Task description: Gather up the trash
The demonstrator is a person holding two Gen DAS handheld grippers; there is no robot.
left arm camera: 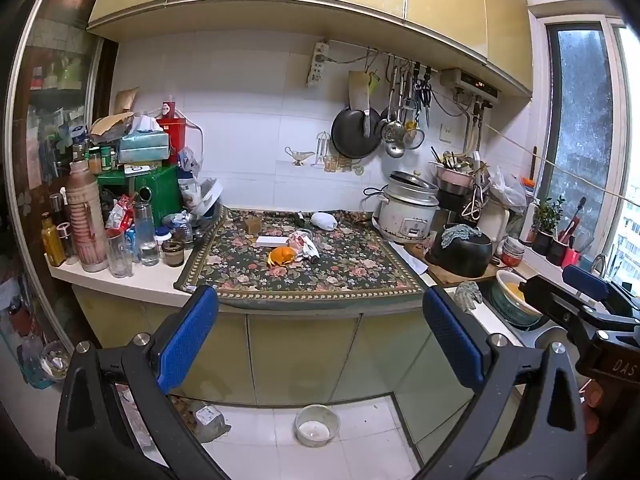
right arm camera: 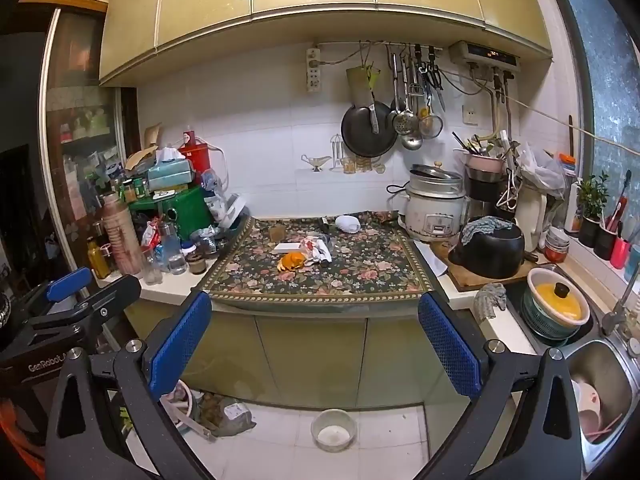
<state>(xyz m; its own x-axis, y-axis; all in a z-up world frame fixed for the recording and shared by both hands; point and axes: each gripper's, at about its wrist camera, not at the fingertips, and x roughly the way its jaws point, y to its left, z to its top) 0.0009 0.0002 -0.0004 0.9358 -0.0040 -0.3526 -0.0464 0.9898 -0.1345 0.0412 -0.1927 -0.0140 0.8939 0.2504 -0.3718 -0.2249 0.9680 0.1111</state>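
both our left gripper [left arm camera: 320, 332] and right gripper [right arm camera: 314, 336] hang well short of the bench [left arm camera: 120, 284], jaws wide apart and empty. the trash, orange peel [left arm camera: 281, 256] touching a crumpled wrapper [left arm camera: 303, 242], lies mid floral cloth [left arm camera: 352, 268]. we should probably approach level, straddle the peel, close gently.

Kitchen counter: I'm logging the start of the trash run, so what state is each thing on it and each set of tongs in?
Left tongs: open, empty, short of the counter.
Right tongs: open, empty, short of the counter.
Orange peel: loose on the floral cloth, uncollected.
Crumpled wrapper: lying beside the peel.
Rice cooker: lid on, askew.
Black pot: a rag draped on top.
Floor bowl: upright.
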